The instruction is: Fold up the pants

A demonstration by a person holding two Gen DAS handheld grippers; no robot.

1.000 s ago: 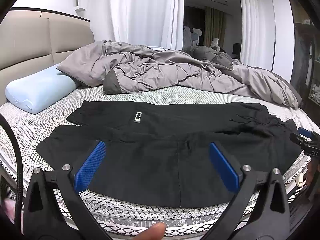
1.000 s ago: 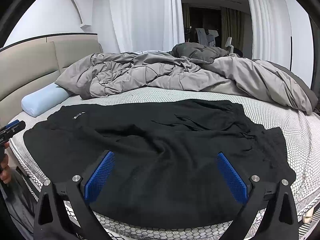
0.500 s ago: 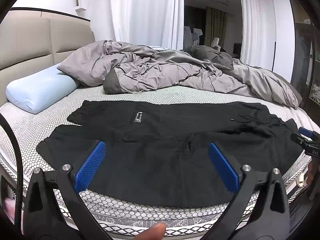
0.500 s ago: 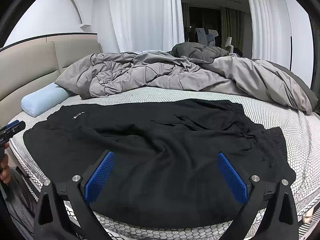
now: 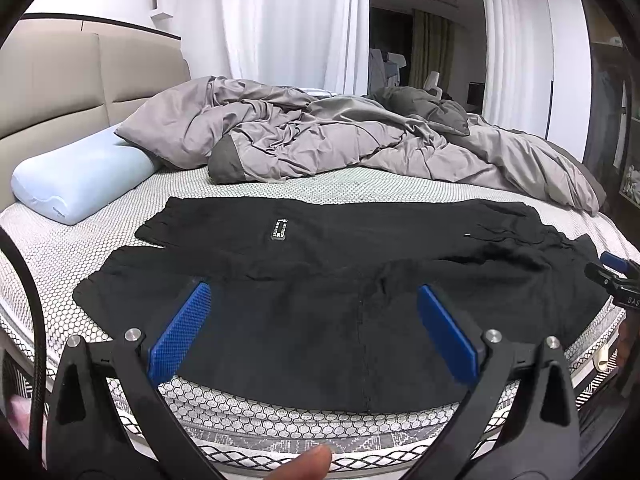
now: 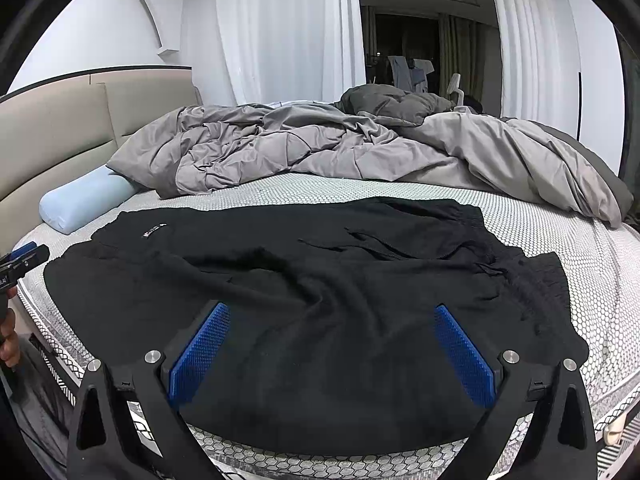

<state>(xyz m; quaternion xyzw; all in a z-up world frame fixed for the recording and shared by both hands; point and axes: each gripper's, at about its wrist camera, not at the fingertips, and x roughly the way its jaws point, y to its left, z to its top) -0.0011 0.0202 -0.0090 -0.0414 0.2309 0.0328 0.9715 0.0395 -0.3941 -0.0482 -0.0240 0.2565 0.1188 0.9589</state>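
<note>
The black pants (image 5: 340,280) lay spread flat across the near part of the bed (image 5: 280,188), just in front of both tools and not yet folded. Their long axis ran left to right, parallel to the near mattress edge: the leg ends pointed left, toward the blue pillow (image 5: 80,176), and the bunched waistband with its drawstring sat at the right. One leg lay behind the other, the far one carrying a small white label (image 5: 279,230).

The left gripper (image 5: 312,332) hung spread wide over the near leg, holding nothing. The right gripper (image 6: 332,352) was likewise released — blue pads well apart above the seat and waist area.

The risks from here looked ordinary. The cloth was soft and rumpled near the waist, so a pinch could catch only the top layer and drag the fold crooked. The near hem sat close to the mattress edge — a careless tug might pull it off. The gray duvet (image 6: 360,148) behind was apart and unlikely to interfere.
</note>
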